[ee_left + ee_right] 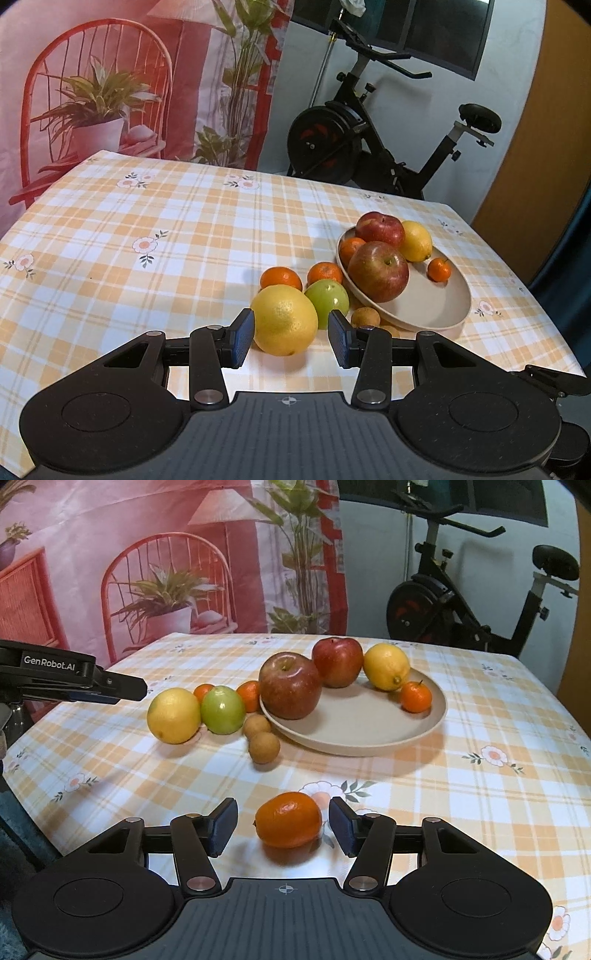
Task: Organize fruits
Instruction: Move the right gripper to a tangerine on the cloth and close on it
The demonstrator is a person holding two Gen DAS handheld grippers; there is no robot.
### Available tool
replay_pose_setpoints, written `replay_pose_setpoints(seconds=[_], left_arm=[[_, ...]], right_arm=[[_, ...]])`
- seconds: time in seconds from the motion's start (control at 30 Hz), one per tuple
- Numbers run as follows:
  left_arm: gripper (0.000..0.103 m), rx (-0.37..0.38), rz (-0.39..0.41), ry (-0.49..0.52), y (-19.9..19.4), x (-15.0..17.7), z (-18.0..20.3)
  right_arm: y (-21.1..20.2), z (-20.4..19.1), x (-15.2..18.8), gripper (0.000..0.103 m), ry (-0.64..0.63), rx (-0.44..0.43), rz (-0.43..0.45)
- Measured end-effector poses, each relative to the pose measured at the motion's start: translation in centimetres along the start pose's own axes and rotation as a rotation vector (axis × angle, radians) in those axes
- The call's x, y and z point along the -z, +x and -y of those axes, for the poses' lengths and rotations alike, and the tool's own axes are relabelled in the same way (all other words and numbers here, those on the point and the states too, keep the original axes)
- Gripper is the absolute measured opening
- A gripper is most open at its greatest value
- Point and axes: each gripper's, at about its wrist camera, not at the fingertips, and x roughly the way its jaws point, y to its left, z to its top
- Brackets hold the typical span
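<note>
Fruits are split between a beige plate [436, 317] and the plaid tablecloth [147, 206] beside it. Seen from the left wrist, the left gripper [291, 338] is held low and level over the near edge of the cloth, its jaws spread wide. A large yellow citrus [284, 319] sits between the blue pads [242, 341], close to the left pad and with a clear gap to the right one. Just behind it lie a green apple [328, 302] and two mandarins [281, 277], and two small brown longans [365, 317] lie against the plate's rim. On the plate rest two red apples [378, 271], a lemon [416, 240] and a small mandarin [439, 269].

From the right wrist, the right gripper [282, 825] also sits low and level near the cloth, jaws apart. A lone mandarin [288, 819] lies on the cloth between the pads, touching neither one, well apart from the plate [369, 734]. The left gripper [110, 686] reaches in from the left edge, near the yellow citrus [173, 715].
</note>
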Motion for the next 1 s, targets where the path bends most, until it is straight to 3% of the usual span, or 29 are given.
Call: replay_pose_setpoints(seconds=[0.23,1.0], left_arm=[[0.046,-0.005,-0.017,0.007,0.3,0.3,0.0],[0.046,-0.014,-0.037,0.003,0.7,0.4,-0.2]], right_arm=[[0.9,-0.3,0.0,0.049,-0.059,0.006,-0.002],[1.3,-0.2,0.1,0.048,-0.057,0.008,-0.033]])
